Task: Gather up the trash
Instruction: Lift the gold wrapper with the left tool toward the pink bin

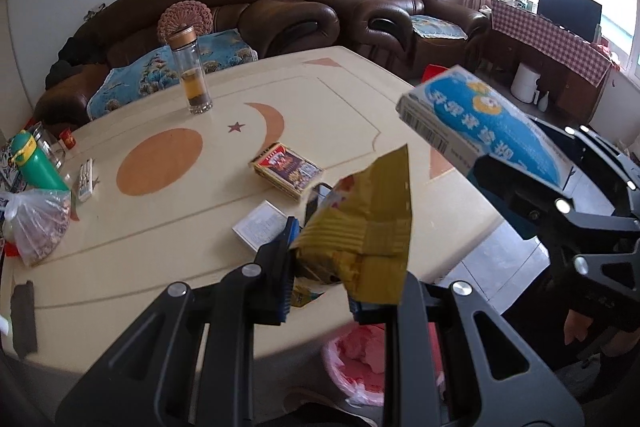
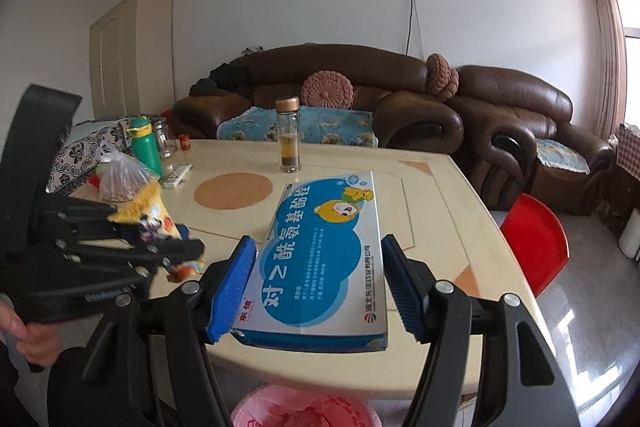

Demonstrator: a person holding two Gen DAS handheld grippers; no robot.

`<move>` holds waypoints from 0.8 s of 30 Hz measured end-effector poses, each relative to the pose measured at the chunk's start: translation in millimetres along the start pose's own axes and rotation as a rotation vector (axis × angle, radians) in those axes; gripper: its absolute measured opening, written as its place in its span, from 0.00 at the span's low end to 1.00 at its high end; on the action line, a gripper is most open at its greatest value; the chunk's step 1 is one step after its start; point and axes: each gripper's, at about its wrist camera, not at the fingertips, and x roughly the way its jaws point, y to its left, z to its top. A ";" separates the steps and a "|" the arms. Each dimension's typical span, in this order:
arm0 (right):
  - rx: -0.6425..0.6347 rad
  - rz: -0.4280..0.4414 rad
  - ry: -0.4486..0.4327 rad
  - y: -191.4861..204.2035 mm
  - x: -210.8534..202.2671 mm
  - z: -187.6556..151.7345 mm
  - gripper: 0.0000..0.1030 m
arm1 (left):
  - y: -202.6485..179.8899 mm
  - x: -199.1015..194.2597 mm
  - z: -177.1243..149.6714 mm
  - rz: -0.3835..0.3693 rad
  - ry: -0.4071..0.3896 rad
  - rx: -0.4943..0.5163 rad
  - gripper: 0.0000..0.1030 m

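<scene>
My left gripper is shut on a crumpled yellow snack wrapper, which it holds above the near edge of the cream table. My right gripper is shut on a flat blue and white medicine box, its blue pads pressing on both long sides. In the left wrist view that box hangs in the air at the right, clear of the table. The right wrist view shows the left gripper with the wrapper at the left. A bin lined with a pink bag stands on the floor below both grippers.
On the table lie a red card pack, a white box, a phone, a remote, a glass tea bottle, a green flask and a bag of nuts. A red stool stands at the right, with brown sofas behind.
</scene>
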 end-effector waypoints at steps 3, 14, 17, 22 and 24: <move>-0.007 0.006 -0.006 1.0 -13.8 -1.1 0.61 | -8.5 -3.8 -8.6 -0.017 0.011 -0.021 0.21; -0.037 0.009 -0.015 2.4 -49.9 -2.4 0.61 | -23.7 -20.0 -27.6 -0.008 0.002 -0.095 0.21; -0.044 0.007 -0.014 3.6 -58.3 -5.3 0.61 | -28.9 -23.4 -32.3 -0.002 0.003 -0.100 0.21; -0.036 0.010 0.007 4.5 -68.7 -13.6 0.61 | -33.8 -24.2 -40.4 0.018 0.015 -0.108 0.21; -0.035 0.008 0.021 3.9 -69.9 -16.8 0.61 | -36.0 -24.2 -44.9 0.022 0.019 -0.109 0.21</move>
